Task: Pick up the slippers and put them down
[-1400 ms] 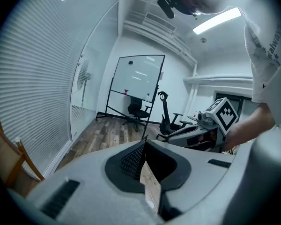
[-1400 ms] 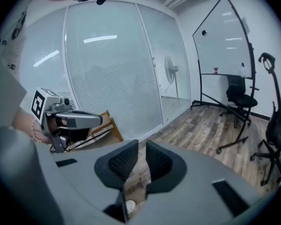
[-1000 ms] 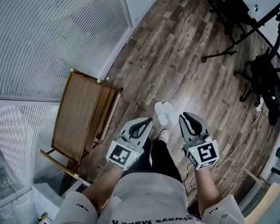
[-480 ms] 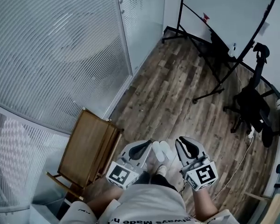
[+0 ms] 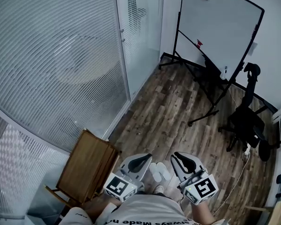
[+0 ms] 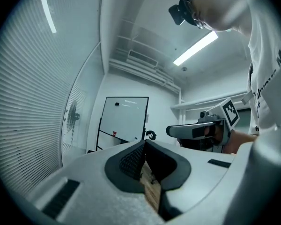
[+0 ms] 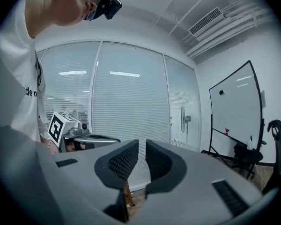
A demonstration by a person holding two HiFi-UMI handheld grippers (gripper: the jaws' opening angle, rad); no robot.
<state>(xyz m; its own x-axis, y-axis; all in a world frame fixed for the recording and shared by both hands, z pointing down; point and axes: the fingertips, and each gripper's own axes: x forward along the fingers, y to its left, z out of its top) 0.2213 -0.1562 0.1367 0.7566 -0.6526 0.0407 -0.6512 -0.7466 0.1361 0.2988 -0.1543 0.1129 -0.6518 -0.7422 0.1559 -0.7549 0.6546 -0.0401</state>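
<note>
A pair of white slippers (image 5: 159, 171) lies side by side on the wood floor, by the person's feet. They show in the head view between the two grippers, far below them. My left gripper (image 5: 147, 156) is held level with nothing in it, and in the left gripper view its pads (image 6: 131, 161) meet at the tip. My right gripper (image 5: 175, 154) is also empty. The right gripper view shows a thin slit between its pads (image 7: 124, 161). Each gripper appears in the other's view: the right gripper (image 6: 196, 131) and the left gripper (image 7: 91, 137).
A wooden stool (image 5: 86, 170) stands left of the person, against the glass wall with blinds (image 5: 61, 64). A whiteboard on a wheeled stand (image 5: 215, 32) and a black office chair (image 5: 246, 121) stand farther off on the right. A cable (image 5: 241, 163) runs along the floor.
Both grippers have risen well above the floor, empty. The slippers stay on the floor and look smaller. The head view has lifted, and it now takes in the whiteboard and more of the room.
</note>
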